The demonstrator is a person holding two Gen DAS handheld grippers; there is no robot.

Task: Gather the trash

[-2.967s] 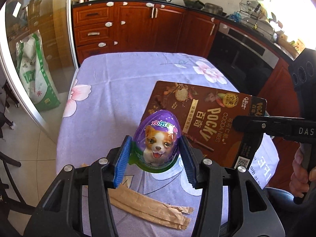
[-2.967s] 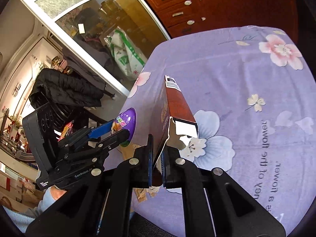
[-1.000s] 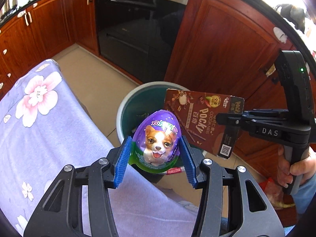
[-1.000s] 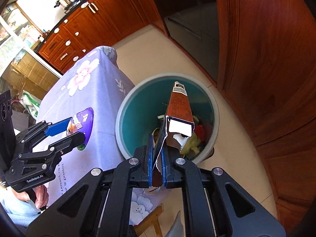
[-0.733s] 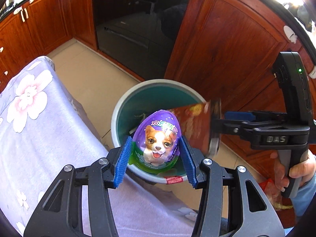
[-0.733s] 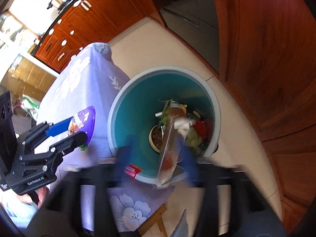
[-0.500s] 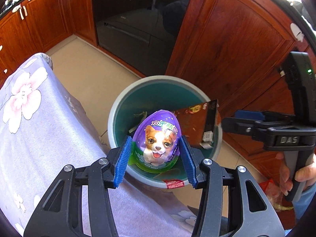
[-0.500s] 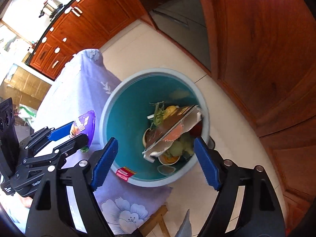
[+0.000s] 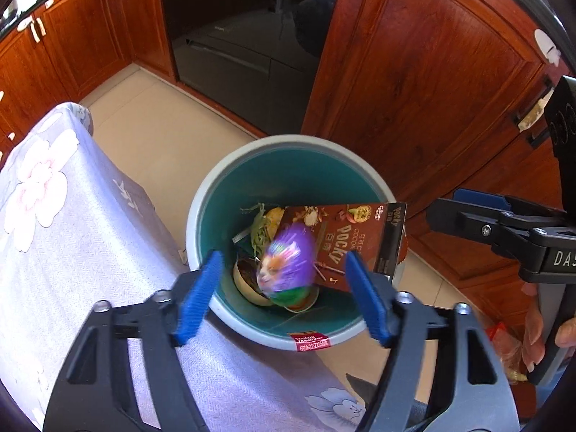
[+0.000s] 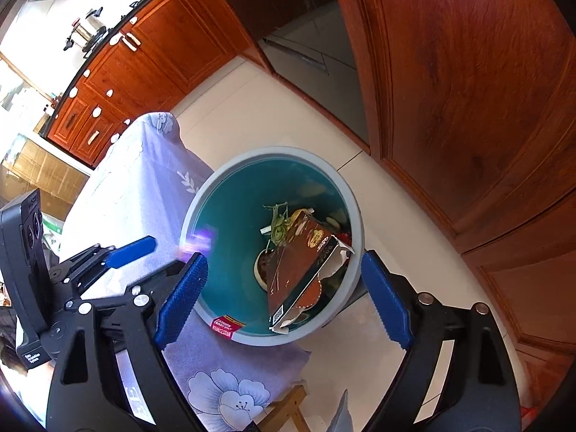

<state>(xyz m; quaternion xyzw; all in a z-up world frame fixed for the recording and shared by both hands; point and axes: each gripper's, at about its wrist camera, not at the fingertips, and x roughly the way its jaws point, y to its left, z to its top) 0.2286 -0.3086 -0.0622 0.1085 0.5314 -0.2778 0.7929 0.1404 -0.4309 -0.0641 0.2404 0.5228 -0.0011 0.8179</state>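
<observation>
My left gripper (image 9: 284, 288) is open above the round teal trash bin (image 9: 201, 194). The purple puppy egg package (image 9: 286, 262) is blurred in mid-fall between the blue pads, over the bin. In the right wrist view it shows only as a purple blur (image 10: 199, 243) at the bin's left rim. The brown Pocky box (image 9: 345, 244) lies tilted inside the bin on food scraps; it also shows in the right wrist view (image 10: 302, 262). My right gripper (image 10: 284, 291) is open and empty above the bin (image 10: 354, 212).
The table with the lilac flowered cloth (image 9: 72, 223) stands left of the bin, touching it. Wooden cabinet doors (image 9: 414, 82) and a dark oven front (image 9: 237, 46) stand behind. Beige tiled floor (image 9: 158, 122) surrounds the bin.
My left gripper has opened and the egg package is dropping toward the bin. The Pocky box, let go 0.7 s ago, has settled in the bin. My right gripper stays open.
</observation>
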